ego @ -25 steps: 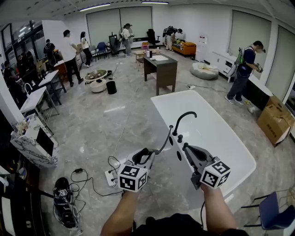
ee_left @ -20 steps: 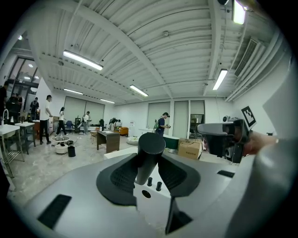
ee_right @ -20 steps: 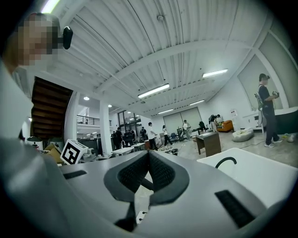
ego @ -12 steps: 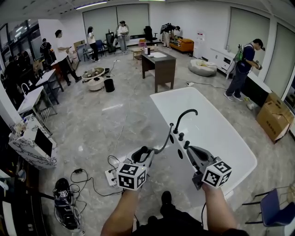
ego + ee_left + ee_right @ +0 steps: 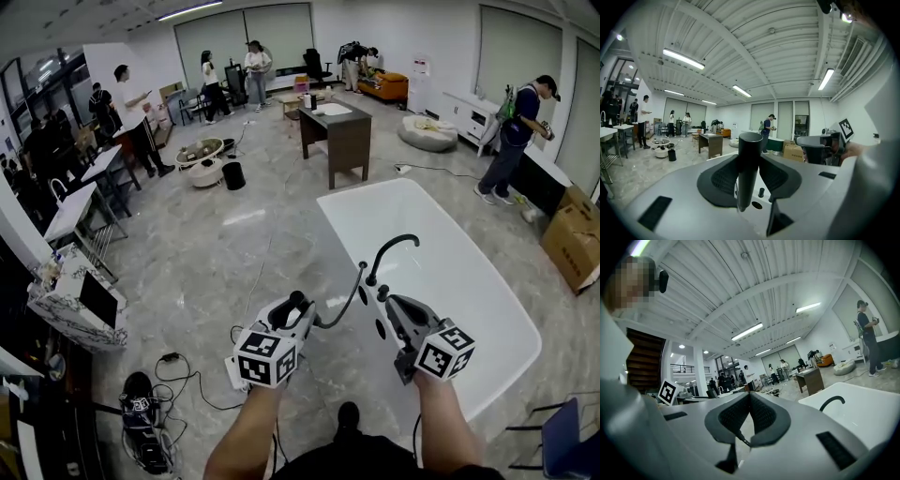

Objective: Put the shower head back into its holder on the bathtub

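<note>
A black shower head [image 5: 292, 309] is gripped by its handle in my left gripper [image 5: 296, 307], low and left of the white bathtub [image 5: 450, 291]. Its dark hose [image 5: 349, 298] curves up to the tub's near rim beside the black arched faucet [image 5: 394, 246]. In the left gripper view the handle [image 5: 749, 164] stands upright, pinched between the pads, with a black knob [image 5: 761, 192] on the rim beyond it. My right gripper [image 5: 386, 302] hovers over the rim just below the faucet, its pads [image 5: 761, 416] together with nothing between them. The right gripper view shows the tub [image 5: 867, 404] and faucet [image 5: 833, 402] ahead on the right.
A dark desk [image 5: 339, 131] stands beyond the tub. A power strip and cables [image 5: 202, 375] lie on the floor to my left, near a black device [image 5: 141, 417]. A person [image 5: 520, 136] stands at the far right by a cardboard box [image 5: 572, 234]. Several people stand at the back.
The person has stepped along the floor beside the tub, carrying both grippers with them. The left gripper keeps hold of the shower head. The faucet now sits closer to the right gripper.
</note>
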A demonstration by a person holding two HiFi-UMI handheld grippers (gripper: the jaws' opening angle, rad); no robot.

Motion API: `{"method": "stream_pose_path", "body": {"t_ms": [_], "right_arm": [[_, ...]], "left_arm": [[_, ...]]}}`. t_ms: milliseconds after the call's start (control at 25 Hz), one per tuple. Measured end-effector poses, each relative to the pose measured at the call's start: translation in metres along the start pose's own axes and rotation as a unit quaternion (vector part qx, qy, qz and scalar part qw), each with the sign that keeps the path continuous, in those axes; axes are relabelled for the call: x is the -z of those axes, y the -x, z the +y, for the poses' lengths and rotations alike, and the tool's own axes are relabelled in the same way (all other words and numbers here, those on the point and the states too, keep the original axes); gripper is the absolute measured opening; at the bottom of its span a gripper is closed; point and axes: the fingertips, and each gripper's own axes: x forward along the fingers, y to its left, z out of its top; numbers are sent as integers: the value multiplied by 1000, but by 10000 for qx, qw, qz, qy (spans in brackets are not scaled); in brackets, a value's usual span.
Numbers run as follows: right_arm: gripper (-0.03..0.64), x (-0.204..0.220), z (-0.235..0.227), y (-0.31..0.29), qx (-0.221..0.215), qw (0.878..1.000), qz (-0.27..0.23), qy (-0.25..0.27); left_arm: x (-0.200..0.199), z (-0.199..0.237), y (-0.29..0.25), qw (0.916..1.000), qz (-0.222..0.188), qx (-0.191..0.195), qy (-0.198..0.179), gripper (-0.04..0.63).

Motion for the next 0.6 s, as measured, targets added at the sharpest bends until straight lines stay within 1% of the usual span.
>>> {"method": "stream_pose_path", "body": {"t_ms": [280,440,600], "right_arm": [[14,-16,-66,-38,159,9994,-247,-155],[14,-19,-106,-48,315,9987,-278,-294],[14,-25,-135,-59,400,9981,-261,-391]], "left_arm": [[-13,19,-63,9997,160,43,-188,150],[-21,27,-95,9995,196,49,-233,150],[-28,34,-124,9995,205,14,-231,150]]}}
